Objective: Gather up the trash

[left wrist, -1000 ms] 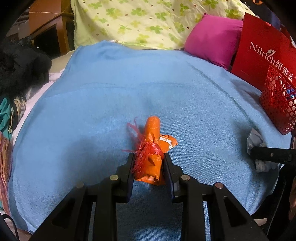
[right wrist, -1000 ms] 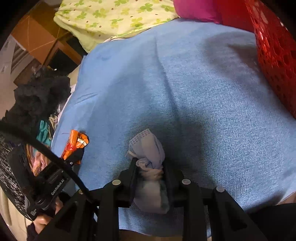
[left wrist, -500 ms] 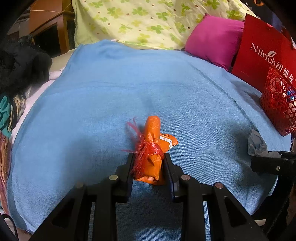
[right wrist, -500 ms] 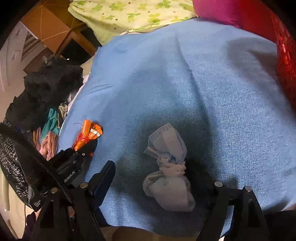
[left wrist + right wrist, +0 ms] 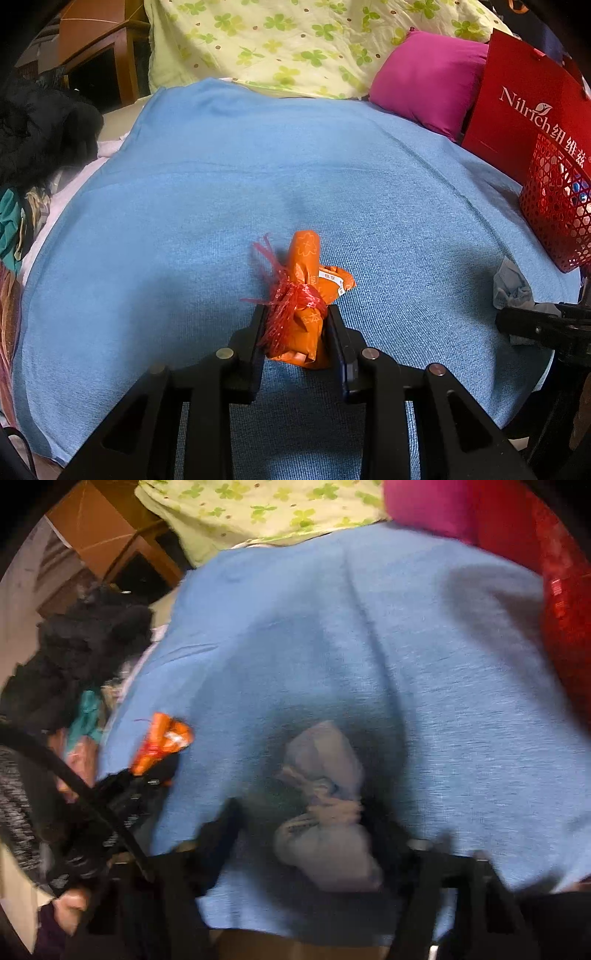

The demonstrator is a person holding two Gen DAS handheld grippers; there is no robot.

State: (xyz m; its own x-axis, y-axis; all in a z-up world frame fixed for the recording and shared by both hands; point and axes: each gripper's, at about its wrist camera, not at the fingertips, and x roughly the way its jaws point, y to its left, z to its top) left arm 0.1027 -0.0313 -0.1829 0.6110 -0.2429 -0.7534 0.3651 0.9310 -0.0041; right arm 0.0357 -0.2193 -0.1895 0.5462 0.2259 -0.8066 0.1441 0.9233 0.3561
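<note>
Orange wrapper bundle (image 5: 304, 310): crumpled orange packet knotted with red plastic strip, near the front middle of the blue blanket (image 5: 258, 166) on the bed; its far end sticks up past the fingertips.
Left tool (image 5: 295, 328): clamped on the bundle's near half, both pads pressed to its sides.
Crumpled face mask (image 5: 327, 805): pale blue-grey wad tied with its own ear loops, lying on the blanket near the front right edge; in the left view it (image 5: 511, 284) sits just beyond the other tool's dark finger.
Right tool (image 5: 306, 834): its jaws have just been closing with the mask between them; the right finger looks against the wad, but a gap seems to remain on the left side, so I cannot tell whether it is gripped.
Step in hand: one piece secured on the left, the second being taken on the right.
Next move: judged, finish the squeeze across the mask's knotted waist, then lift both pieces and carry them to the red mesh basket (image 5: 557, 218) at the far right, clearing its rim before letting go.
Beyond: red paper bag (image 5: 524, 99) behind the basket, magenta pillow (image 5: 428, 77) to its left.
Hard to make out: the right view is motion-blurred, fingertips smeared; basket contents are mostly hidden by mesh; a hand (image 5: 72, 904) shows only partly at lower left.
</note>
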